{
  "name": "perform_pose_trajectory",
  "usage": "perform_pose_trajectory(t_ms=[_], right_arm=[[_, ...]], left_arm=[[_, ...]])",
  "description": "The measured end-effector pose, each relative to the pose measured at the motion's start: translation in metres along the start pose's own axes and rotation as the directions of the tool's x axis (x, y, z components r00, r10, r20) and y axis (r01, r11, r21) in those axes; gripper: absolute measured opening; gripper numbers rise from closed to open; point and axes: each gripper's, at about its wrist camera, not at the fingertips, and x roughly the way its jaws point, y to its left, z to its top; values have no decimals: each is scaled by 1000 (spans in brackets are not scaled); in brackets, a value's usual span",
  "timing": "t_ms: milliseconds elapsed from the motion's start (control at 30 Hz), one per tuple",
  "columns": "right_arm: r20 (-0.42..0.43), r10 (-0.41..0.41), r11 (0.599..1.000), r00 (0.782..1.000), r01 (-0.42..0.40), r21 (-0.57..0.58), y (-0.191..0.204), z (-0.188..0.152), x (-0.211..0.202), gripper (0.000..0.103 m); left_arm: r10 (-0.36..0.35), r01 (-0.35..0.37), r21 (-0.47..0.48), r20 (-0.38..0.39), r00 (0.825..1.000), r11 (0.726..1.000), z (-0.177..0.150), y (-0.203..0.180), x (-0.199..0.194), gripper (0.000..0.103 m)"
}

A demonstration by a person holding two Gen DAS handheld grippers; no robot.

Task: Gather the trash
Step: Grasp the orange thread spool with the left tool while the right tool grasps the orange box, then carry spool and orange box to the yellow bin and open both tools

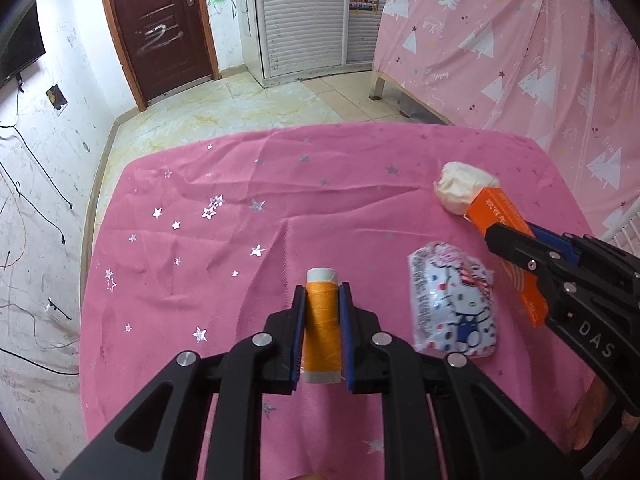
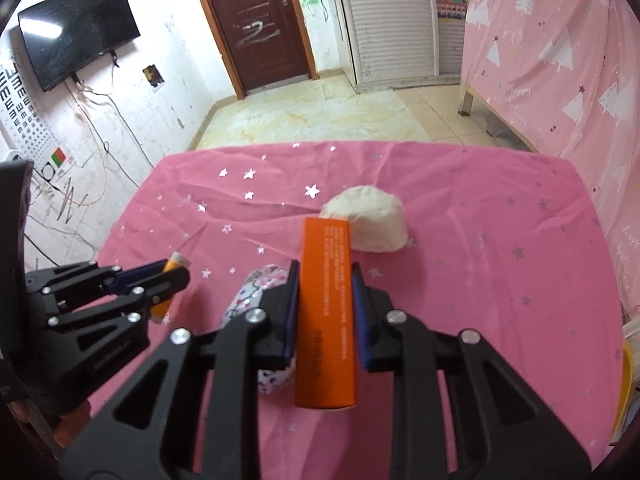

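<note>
Pink star-print cloth (image 1: 224, 200) covers the table, with tiled floor and a brown door (image 1: 160, 20) beyond. Both tongs are loaded: the right gripper (image 2: 325, 312) clamps an orange box (image 2: 326, 320), the left gripper (image 1: 322, 336) a thread spool (image 1: 321, 328). Between them lies a printed packet (image 1: 454, 304); past the right tips sits a cream wad (image 1: 464, 190). No bin shows, so collecting looks barely begun.

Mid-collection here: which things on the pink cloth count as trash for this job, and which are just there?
Job, likely:
orange thread spool, in left gripper
orange box, in right gripper
crumpled white wad
cartoon-print packet

Just there:
pink tablecloth
wall TV
</note>
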Motion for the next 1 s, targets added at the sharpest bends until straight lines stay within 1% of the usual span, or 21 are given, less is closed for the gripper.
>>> perform_pose_trajectory(t_ms=[167, 267, 433, 633, 833, 1000], right_arm=[[34, -13, 1000, 999, 12, 28, -18, -5, -17, 21], [53, -21, 999, 998, 18, 50, -31, -8, -26, 22], [82, -43, 995, 996, 35, 89, -56, -14, -42, 22], [114, -71, 988, 991, 54, 146, -91, -23, -60, 22], [140, -101, 976, 985, 71, 207, -127, -38, -80, 22], [155, -126, 962, 980, 83, 259, -158, -50, -94, 22]], left_arm=[[-14, 13, 25, 24, 1000, 1000, 4, -16, -17, 10], [-28, 26, 46, 39, 999, 999, 6, -33, -27, 10], [-43, 39, 90, 53, 998, 995, 10, -67, -38, 10], [-65, 56, 141, 55, 996, 988, 11, -107, -42, 10], [-86, 74, 197, 51, 995, 978, 8, -149, -44, 10], [-98, 81, 256, 54, 994, 963, 6, -187, -46, 10]])
